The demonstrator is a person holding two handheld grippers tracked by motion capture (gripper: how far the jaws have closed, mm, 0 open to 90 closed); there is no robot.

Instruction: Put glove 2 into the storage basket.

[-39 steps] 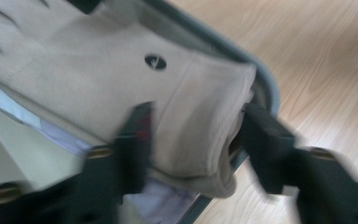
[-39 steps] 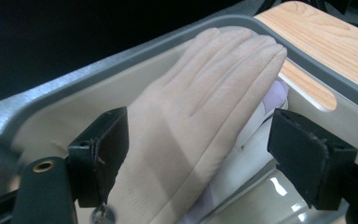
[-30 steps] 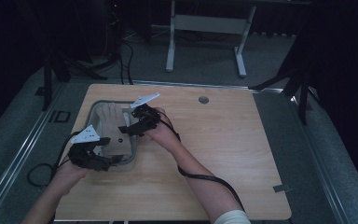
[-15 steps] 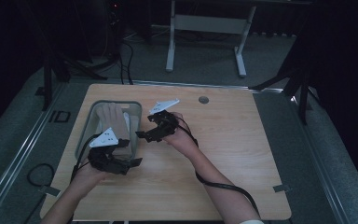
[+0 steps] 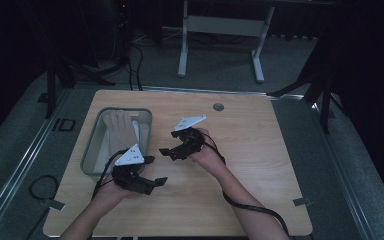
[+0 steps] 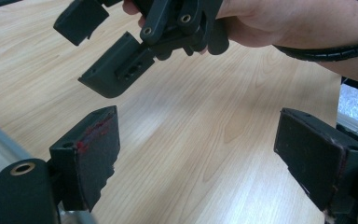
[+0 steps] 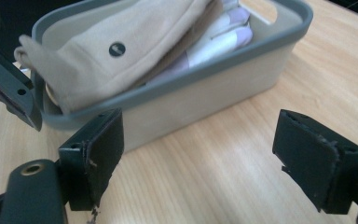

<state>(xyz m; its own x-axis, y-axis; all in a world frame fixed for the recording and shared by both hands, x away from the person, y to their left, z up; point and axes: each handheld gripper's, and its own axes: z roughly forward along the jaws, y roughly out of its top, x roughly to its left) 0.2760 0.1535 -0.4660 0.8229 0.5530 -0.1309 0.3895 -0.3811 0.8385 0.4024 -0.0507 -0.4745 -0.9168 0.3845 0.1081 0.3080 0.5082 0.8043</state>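
A grey bin (image 5: 94,145) stands on the left part of the wooden table (image 5: 260,165). Folded beige cloth (image 5: 118,131) and a white and lilac piece (image 7: 223,29) lie inside the bin (image 7: 205,93). My left gripper (image 5: 156,182) hovers just right of the bin's near corner, open and holding nothing. My right gripper (image 5: 166,151) floats right of the bin, also open and holding nothing, its jaws pointing toward the bin. In the left gripper view the right gripper (image 6: 98,51) hangs above the bare wood, held by a hand (image 6: 270,23).
A small round grommet (image 5: 218,107) sits near the table's far edge. Cables (image 5: 250,202) trail from both grippers toward the near edge. A metal stand (image 5: 220,30) is on the floor beyond the table.
Both grippers have left the bin and moved right and toward the person, over bare wood. The cloth now lies in the bin with nothing holding it.
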